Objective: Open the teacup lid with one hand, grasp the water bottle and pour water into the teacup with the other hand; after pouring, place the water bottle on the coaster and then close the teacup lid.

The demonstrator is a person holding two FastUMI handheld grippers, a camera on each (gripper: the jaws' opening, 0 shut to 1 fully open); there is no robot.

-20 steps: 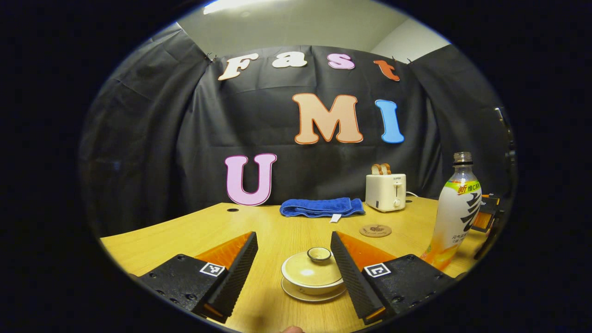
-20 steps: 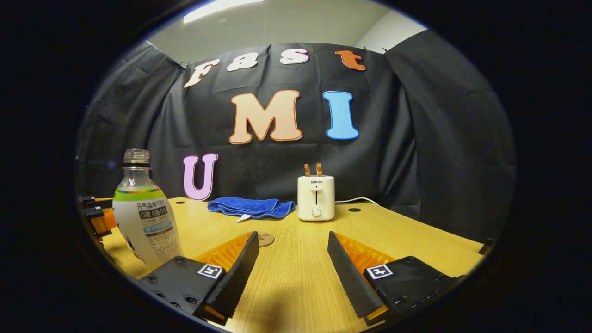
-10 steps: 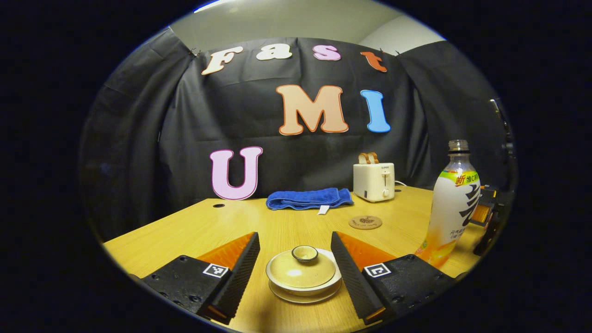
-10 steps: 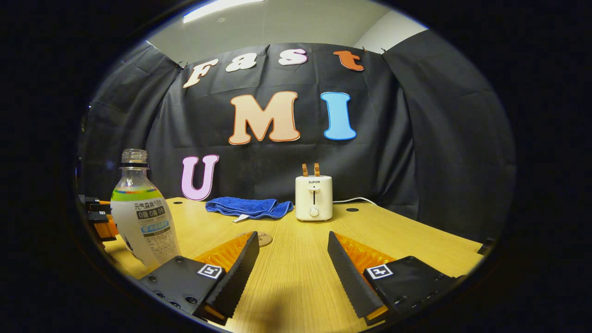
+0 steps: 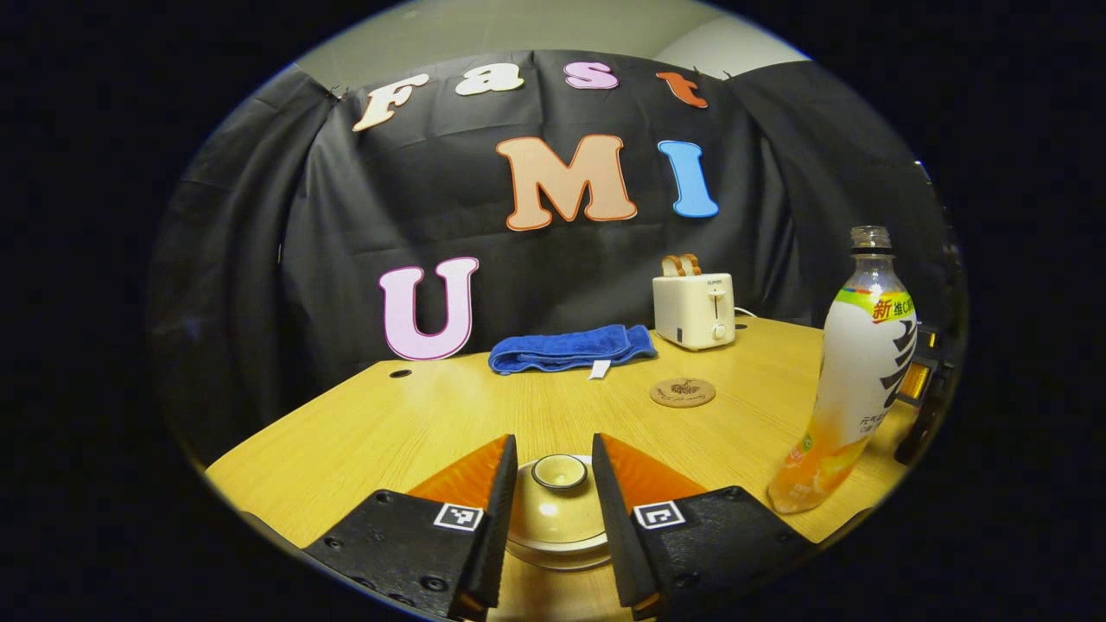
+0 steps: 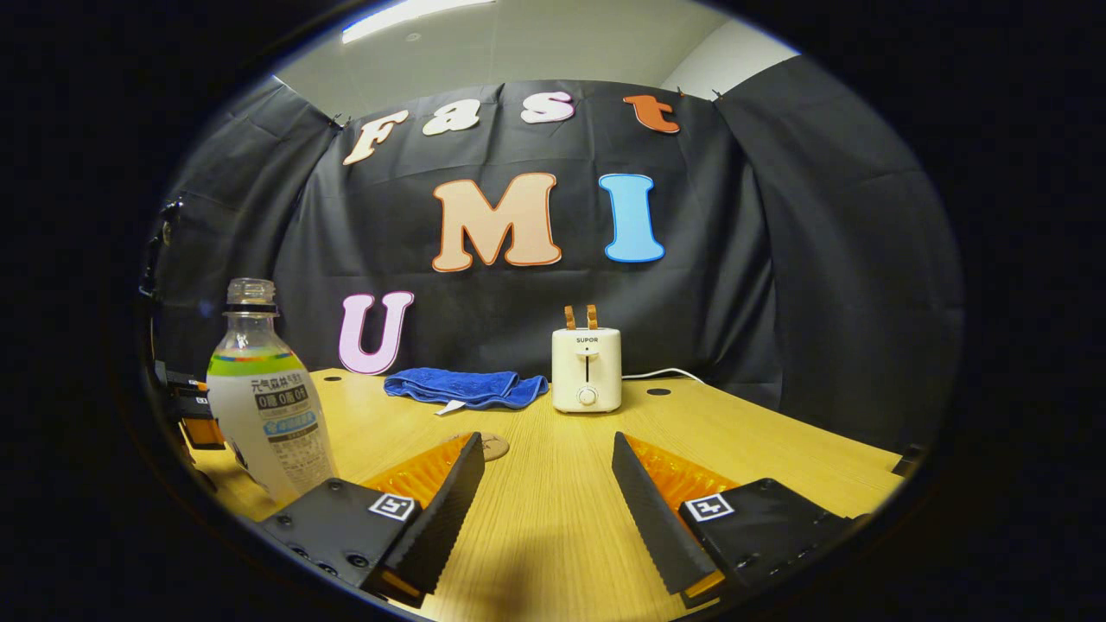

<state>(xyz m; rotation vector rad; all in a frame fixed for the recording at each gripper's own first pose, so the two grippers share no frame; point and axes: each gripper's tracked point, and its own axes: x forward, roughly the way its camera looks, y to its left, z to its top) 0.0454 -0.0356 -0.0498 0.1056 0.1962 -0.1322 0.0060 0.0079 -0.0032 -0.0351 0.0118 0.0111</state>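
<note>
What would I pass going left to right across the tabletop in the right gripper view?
Water bottle → blue towel → toaster. The coaster peeks out behind the gripper's finger, so I leave it out.

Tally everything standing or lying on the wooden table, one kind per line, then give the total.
Lidded beige ceramic teacup on its saucer: 1
Clear plastic water bottle, uncapped: 1
Round brown coaster: 1
Folded blue towel: 1
Cream toaster holding toast: 1
Total: 5
</note>
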